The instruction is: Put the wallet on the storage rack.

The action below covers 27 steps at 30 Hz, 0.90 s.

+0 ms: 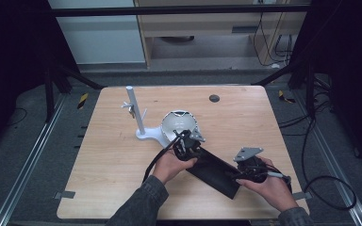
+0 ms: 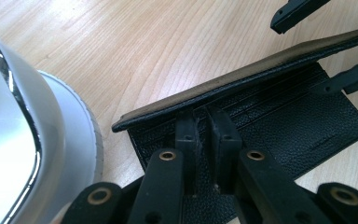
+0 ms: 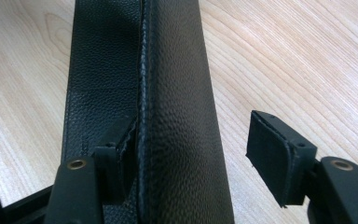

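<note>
A: Nearest the table's front edge, what's in hand?
B: A black leather wallet (image 1: 213,172), long, lying slantwise on the wooden table (image 1: 113,160), half open. The right gripper (image 1: 238,175) sits at its near-right end. In the right gripper view one pad is tucked against the lower leaf, under the lifted flap (image 3: 177,116); the other pad (image 3: 272,156) stands off to the side, clear of the leather. Jaws part open, nothing pinched.
A: And the left gripper?
B: The left gripper (image 2: 207,133) is at the wallet's far-left end, jaws drawn nearly together over the inner card slots (image 2: 279,116). Whether they nip a slot's edge, I cannot tell.
A: Anything crowding it?
B: Just behind the left gripper, a shiny metal bowl (image 1: 179,125); in the left gripper view its rim (image 2: 23,121) lies just beside the wallet's corner. Beyond that, a white stand (image 1: 139,117) with an upright post and small pegs. Farther back, a dark round grommet (image 1: 214,98) in the tabletop, well apart.
</note>
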{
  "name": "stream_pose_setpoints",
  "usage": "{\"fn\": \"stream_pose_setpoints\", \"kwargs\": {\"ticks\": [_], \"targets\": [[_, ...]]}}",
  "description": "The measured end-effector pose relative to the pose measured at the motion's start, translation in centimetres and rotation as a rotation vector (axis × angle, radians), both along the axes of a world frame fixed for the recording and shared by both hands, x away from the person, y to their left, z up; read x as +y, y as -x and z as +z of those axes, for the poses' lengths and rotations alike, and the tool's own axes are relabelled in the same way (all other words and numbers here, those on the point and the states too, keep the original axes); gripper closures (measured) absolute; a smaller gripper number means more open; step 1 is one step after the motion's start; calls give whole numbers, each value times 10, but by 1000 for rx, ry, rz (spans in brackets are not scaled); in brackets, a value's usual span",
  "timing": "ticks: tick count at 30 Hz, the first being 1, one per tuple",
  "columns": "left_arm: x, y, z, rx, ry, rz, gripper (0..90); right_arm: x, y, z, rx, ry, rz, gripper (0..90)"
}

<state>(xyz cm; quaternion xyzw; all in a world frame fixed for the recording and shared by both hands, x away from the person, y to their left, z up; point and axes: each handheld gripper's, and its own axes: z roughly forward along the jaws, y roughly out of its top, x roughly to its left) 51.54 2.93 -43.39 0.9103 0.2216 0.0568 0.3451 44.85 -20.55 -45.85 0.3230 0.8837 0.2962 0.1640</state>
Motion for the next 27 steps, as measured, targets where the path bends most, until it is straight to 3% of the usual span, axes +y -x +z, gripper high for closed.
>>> {"fn": "stream_pose_setpoints", "kwargs": {"ticks": [8,14,27], "targets": [[-2,-1,3,-5,3,0,829,1,-6,1,-4,40,3,437],[-3,-1,3,-3,0,1,825,2,-8,0,-3,43,9,506],[1,5,3,-10,-13,5,771,7,-10,-1,-6,90,29,566]]}}
